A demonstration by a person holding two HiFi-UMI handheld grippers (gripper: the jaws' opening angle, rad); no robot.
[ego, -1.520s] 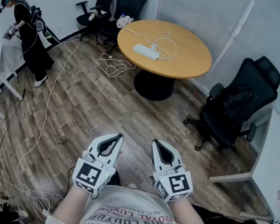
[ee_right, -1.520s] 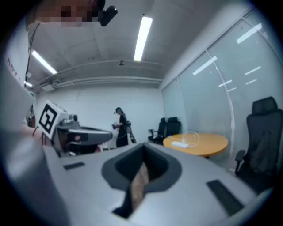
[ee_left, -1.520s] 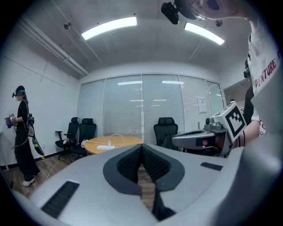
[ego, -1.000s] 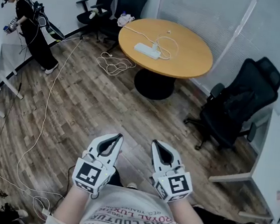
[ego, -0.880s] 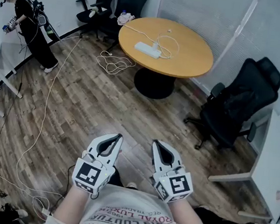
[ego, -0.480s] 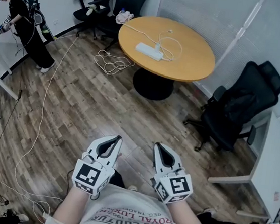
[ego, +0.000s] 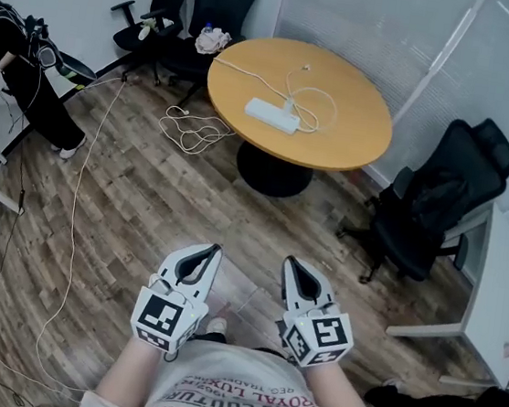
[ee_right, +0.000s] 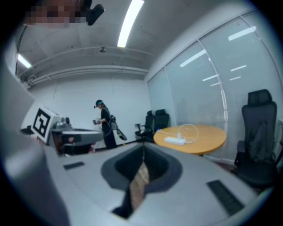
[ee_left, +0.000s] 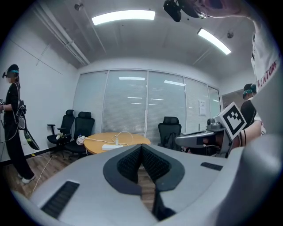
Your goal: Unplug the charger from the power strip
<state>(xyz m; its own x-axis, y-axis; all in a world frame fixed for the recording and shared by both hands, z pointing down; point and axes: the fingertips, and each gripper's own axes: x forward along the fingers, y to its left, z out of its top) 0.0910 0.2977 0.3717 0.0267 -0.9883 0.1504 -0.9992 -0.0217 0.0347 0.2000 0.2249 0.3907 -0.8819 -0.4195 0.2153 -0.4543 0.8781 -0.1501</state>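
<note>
- Charger (ego: 288, 109) sits well away from both sets of jaws. It is plugged into the white power strip (ego: 271, 115) near the middle of the round table (ego: 355, 137).
- Left gripper (ego: 213, 252) and right gripper (ego: 289, 264) both have their jaws closed on nothing. They are side by side and apart, tips toward the table.
- Bare wooden floor (ego: 172, 197) lies open between the tips and the table's near edge. A black office chair (ego: 429, 210) crowds the right; a white floor cable (ego: 76, 213) and a person (ego: 26, 78) are on the left.
- Against half a second earlier, the table looks larger and nearer in the head view, and the person has slid to the left edge.
- The charger is a small white block, upright on the strip's right end. Its thin white lead (ego: 289, 87) loops over the tabletop.
</note>
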